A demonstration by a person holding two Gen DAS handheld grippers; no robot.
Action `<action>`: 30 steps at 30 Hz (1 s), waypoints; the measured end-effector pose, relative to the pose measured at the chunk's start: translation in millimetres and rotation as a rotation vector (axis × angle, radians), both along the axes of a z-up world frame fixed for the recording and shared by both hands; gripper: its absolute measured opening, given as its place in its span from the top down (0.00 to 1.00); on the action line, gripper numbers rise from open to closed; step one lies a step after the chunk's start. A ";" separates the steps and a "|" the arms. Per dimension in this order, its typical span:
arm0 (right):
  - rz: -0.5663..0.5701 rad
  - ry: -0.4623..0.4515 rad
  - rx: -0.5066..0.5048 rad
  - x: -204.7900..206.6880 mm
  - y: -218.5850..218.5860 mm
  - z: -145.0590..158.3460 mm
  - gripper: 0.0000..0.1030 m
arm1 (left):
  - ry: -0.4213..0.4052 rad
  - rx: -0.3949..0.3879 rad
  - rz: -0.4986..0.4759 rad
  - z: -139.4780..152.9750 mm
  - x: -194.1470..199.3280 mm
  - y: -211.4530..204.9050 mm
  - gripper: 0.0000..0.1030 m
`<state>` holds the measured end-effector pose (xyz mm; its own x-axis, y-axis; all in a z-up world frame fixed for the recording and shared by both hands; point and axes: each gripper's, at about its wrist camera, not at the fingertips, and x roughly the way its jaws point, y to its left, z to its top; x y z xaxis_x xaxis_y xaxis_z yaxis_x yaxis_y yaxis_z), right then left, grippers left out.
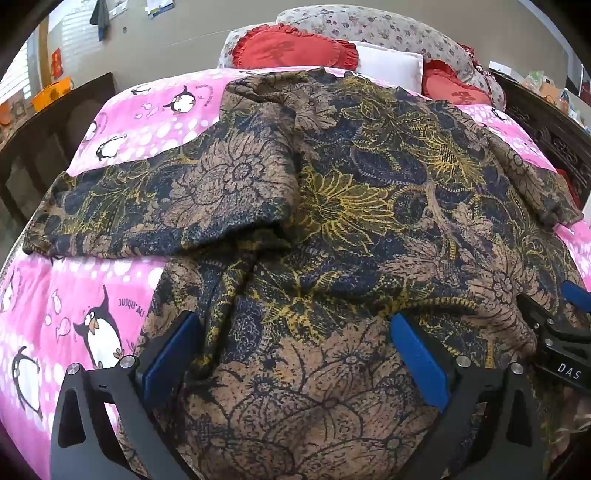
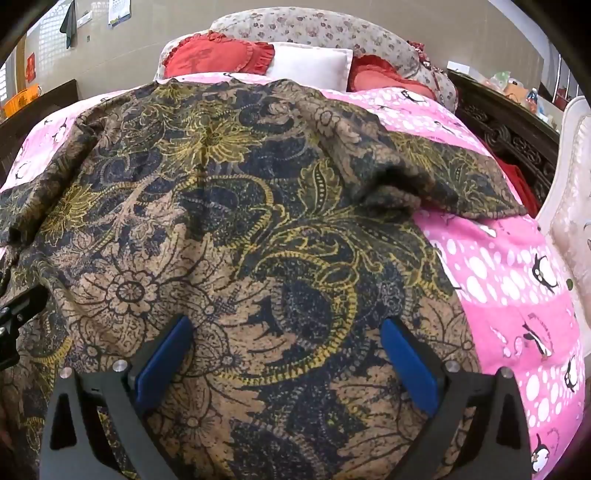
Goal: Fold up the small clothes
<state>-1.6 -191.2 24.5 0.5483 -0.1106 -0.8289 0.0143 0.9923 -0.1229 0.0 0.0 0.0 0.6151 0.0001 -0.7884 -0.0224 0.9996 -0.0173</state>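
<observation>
A brown, navy and yellow floral-print garment (image 1: 332, 206) lies spread and creased on a pink penguin blanket (image 1: 74, 295). One sleeve reaches out to the left (image 1: 122, 210), the other to the right (image 2: 461, 177). My left gripper (image 1: 295, 325) is open, its blue pads (image 1: 170, 354) standing wide apart just above the garment's near hem. My right gripper (image 2: 288, 328) is also open over the near part of the garment (image 2: 221, 221), nothing between its pads (image 2: 410, 362). The right gripper's body shows at the right edge of the left wrist view (image 1: 561, 343).
Red heart-shaped cushions (image 1: 291, 51), a white pillow (image 1: 391, 62) and a flowered pillow (image 1: 369, 26) lie at the bed's head. Dark carved wooden furniture (image 2: 517, 136) stands on the right, a white padded chair (image 2: 572, 206) beside it. A dark bench (image 1: 40, 140) is on the left.
</observation>
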 end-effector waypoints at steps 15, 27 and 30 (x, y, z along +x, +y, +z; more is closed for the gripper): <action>0.000 -0.008 -0.014 -0.2 2.2 -0.1 0.00 | 0.001 0.002 0.000 -1.4 3.3 0.3 0.14; 0.000 -0.014 -0.019 -1.1 3.1 -0.3 0.00 | -0.002 -0.183 -0.022 35.4 -38.0 58.3 0.15; 0.001 -0.016 -0.023 -1.6 3.2 -0.4 0.00 | -0.022 -0.265 0.021 58.5 -42.8 110.4 0.15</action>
<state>-3.2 -187.9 24.2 0.5612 -0.1287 -0.8176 0.0155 0.9893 -0.1451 -42.8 110.4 58.5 0.6344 -0.1914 -0.7489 -0.0395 0.9596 -0.2787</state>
